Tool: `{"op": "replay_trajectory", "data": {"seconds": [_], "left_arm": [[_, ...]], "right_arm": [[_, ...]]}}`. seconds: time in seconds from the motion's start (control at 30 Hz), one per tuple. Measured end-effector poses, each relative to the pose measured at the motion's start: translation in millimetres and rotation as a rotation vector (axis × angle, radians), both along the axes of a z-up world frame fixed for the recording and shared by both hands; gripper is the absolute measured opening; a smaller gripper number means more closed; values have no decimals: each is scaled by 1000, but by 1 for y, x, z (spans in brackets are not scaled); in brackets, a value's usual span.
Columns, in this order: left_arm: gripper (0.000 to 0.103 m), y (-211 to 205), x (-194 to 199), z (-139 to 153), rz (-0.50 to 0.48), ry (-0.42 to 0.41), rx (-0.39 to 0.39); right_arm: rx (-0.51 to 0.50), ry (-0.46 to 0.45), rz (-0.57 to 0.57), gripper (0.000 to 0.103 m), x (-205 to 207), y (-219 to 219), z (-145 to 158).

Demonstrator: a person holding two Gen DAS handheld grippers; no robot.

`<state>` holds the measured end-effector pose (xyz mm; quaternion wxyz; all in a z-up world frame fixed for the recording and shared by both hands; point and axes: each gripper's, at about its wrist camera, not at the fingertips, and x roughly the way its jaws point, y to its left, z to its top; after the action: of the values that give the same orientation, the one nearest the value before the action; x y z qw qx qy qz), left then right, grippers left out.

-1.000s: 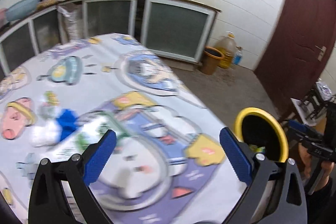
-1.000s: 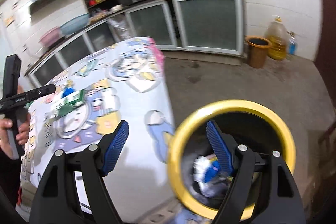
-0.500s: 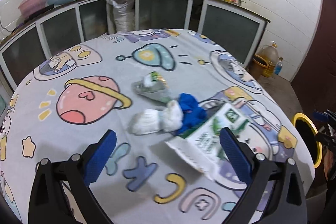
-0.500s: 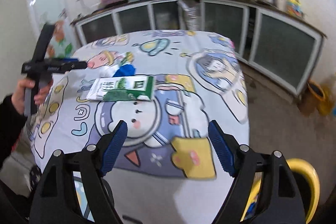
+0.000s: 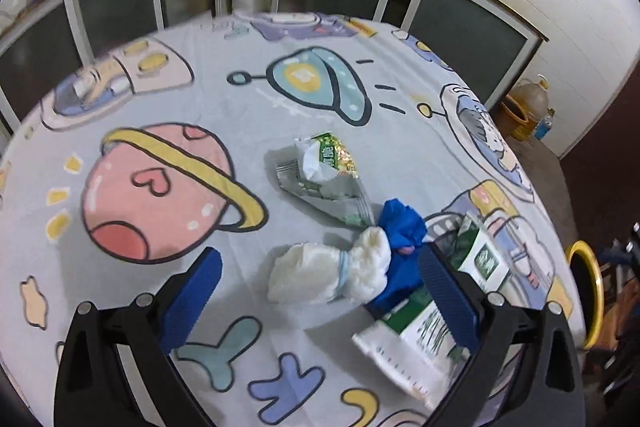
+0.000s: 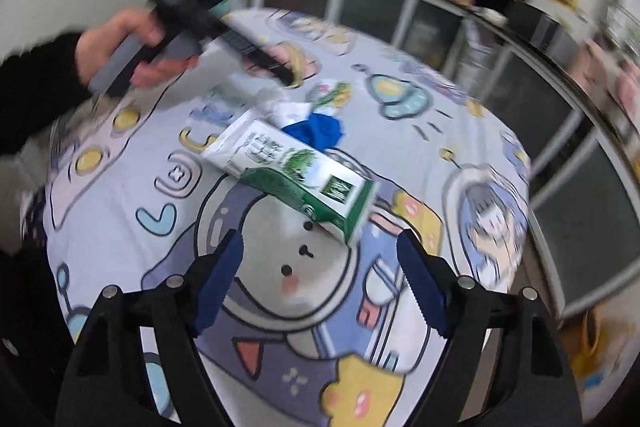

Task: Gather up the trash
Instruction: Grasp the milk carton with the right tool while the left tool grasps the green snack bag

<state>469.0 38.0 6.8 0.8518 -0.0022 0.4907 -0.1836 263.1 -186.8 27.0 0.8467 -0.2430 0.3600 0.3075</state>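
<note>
While both of my tools hang over the round tabletop (image 5: 168,99) with its cartoon-print cloth, neither grips anything. My left tool (image 5: 316,291) has its blue pads spread wide, and between them, lower down on the cloth, lies a crumpled white wad (image 5: 328,275) touching a bunched blue scrap (image 5: 400,227). Just past those sits a crushed green-and-silver wrapper (image 5: 324,171). A green-and-white carton (image 5: 424,331) lies on its side at my left tool's right finger (image 5: 448,295), partly hidden behind it.

My right tool (image 6: 320,279) is spread wide as well, with nothing between its pads; the same carton (image 6: 296,175) lies flat on the cloth just beyond its fingertips, and the blue scrap (image 6: 316,133) and white wad are bunched behind it. From that side my left hand (image 6: 132,51) shows blurred, wrapped round its tool's handle above the far trash. A yellow-rimmed bin (image 5: 588,287) stands on the floor off the tabletop's right edge.
</note>
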Motion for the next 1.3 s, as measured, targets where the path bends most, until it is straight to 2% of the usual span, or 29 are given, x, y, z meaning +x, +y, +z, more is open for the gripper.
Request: {"op": "replay_trajectory", "data": {"seconds": [0.1,0.17,0.23,0.4,0.63,0.73,0.93,1.1,1.2,1.3], "left_arm": [[95,-7,14,-3,-9,54,3],[95,-11,21,-3,-15,69,13],[95,-13,33,-5,-19,125,17],[95,-13,58,-17,18,250,14],[95,-20,72,-29,16,295,23],[95,-22,81,-39,30,354,-12],[95,-30,95,-51,23,418,-55],[95,-37,102,-57,9,432,-47],[95,-39,103,-58,0,422,-42],[85,-38,104,-61,4,415,-20]], "right_arm": [[-100,16,124,77,9,22,-8],[-164,20,179,80,14,35,-13],[-230,33,235,81,20,48,-20],[-294,91,284,81,40,67,-32],[-307,98,295,81,58,79,-40],[-327,125,305,82,69,84,-45],[-349,200,346,85,89,88,-56],[-366,267,367,85,105,93,-67],[-387,263,387,85,107,95,-74],[-386,262,375,84,111,97,-81]]}}
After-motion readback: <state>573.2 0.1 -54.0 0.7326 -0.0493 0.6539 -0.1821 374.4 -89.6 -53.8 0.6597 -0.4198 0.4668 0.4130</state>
